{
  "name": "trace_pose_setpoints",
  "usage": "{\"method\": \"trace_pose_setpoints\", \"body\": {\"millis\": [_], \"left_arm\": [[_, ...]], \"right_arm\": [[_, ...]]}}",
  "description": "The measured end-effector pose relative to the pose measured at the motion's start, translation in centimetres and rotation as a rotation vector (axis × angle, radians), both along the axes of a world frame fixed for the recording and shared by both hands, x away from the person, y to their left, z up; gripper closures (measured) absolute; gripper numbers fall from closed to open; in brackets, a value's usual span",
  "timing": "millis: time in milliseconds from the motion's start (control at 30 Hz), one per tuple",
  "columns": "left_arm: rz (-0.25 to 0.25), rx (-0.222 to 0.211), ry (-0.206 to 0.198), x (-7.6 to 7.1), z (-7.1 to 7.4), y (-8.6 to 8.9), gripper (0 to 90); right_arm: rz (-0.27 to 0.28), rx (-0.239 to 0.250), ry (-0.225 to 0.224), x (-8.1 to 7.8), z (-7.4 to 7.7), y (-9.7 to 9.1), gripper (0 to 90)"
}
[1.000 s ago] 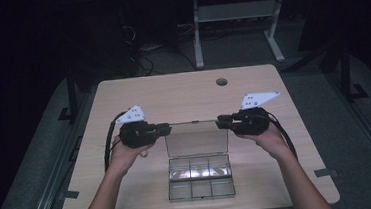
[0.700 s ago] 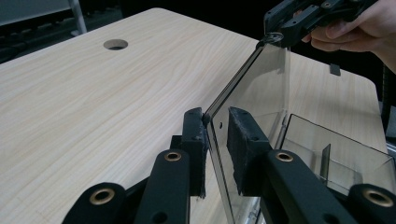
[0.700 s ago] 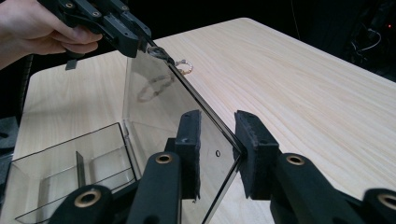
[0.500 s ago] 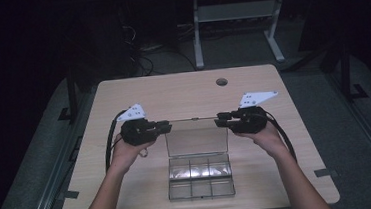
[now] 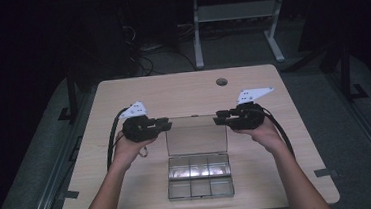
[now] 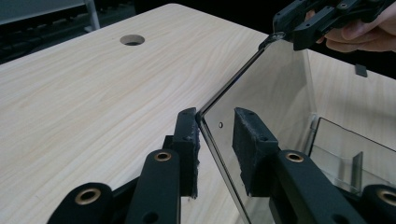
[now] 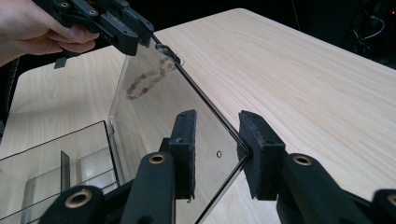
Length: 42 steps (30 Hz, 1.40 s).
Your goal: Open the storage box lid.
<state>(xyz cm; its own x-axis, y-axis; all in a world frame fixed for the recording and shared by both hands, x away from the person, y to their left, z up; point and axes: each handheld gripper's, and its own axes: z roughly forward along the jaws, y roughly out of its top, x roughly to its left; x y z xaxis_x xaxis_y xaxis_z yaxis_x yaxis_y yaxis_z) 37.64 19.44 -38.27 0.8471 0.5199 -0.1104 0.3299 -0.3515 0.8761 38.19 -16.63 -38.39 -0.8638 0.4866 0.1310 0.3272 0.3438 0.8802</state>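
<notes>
Clear compartment box point(image 5: 199, 181) on the table — lid point(image 5: 196, 135) upright, open.

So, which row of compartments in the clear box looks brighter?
The back row, right under the raised lid, shows a bright glare; the front row nearer the person is darker.

Both grippers have just been opening. The left gripper point(image 6: 215, 140) fingers now straddle the raised lid point(image 6: 275, 88) corner loosely. The right gripper point(image 7: 217, 149) likewise.
</notes>
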Motion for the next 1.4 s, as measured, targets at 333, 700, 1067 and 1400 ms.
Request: {"method": "trace_pose_setpoints", "body": {"millis": [333, 700, 1067, 1400], "left_arm": [[0.012, -0.026, -0.031, 0.6, -0.3, 0.0, 66.0], [0.003, -0.001, -0.056, 1.1, 0.3, -0.1, 70.5], [0.018, 0.024, -0.029, 2.0, -0.6, -0.2, 69.8], [0.029, 0.044, -0.005, 2.7, -1.3, -0.3, 66.8]], "right_arm": [[0.010, 0.007, 0.013, 0.7, -0.4, 0.2, 66.3], [0.008, 0.006, 0.017, 1.0, -0.7, 0.2, 65.5], [-0.013, 0.012, 0.035, 2.0, -1.5, 0.3, 63.2], [-0.037, 0.012, 0.050, 2.7, -2.1, 0.4, 62.6]]}}
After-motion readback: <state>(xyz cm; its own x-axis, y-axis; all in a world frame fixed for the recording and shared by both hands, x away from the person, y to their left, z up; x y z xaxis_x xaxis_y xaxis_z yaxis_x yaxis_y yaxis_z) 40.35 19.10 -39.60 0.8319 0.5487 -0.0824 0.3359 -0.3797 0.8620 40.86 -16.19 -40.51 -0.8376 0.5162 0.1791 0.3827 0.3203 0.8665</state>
